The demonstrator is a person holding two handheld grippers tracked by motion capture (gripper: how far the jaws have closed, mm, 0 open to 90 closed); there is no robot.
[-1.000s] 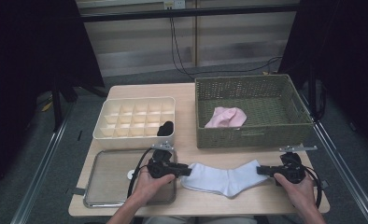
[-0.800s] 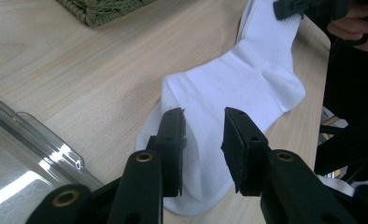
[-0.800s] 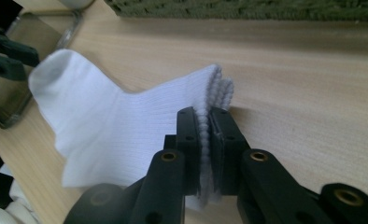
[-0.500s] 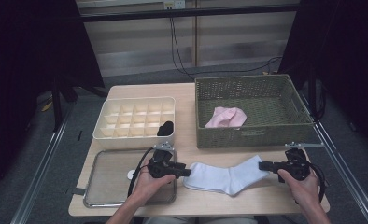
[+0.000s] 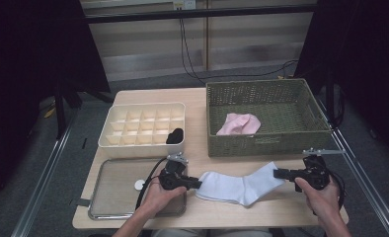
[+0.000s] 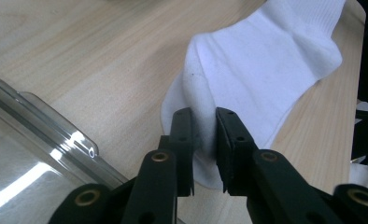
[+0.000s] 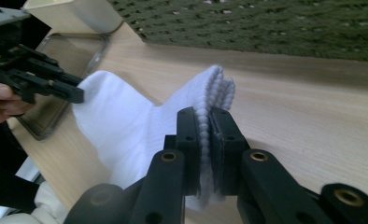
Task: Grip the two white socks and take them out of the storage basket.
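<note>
Left gripper (image 6: 203, 140) fingers just closed, pinching white sock (image 6: 266, 70) toe; right gripper (image 7: 205, 144) clamps cuff.

On the table (image 5: 202, 101), the divided box (image 5: 143, 123) stands at the back left and the basket (image 5: 266, 118) at the back right, with a cloth (image 5: 239, 123) inside the basket. The tray (image 5: 116, 185) lies in front of the box, at the near left. The sock (image 5: 239, 183) lies right of the tray, in front of the basket, between the left gripper (image 5: 197, 183) and the right gripper (image 5: 277, 174).
</note>
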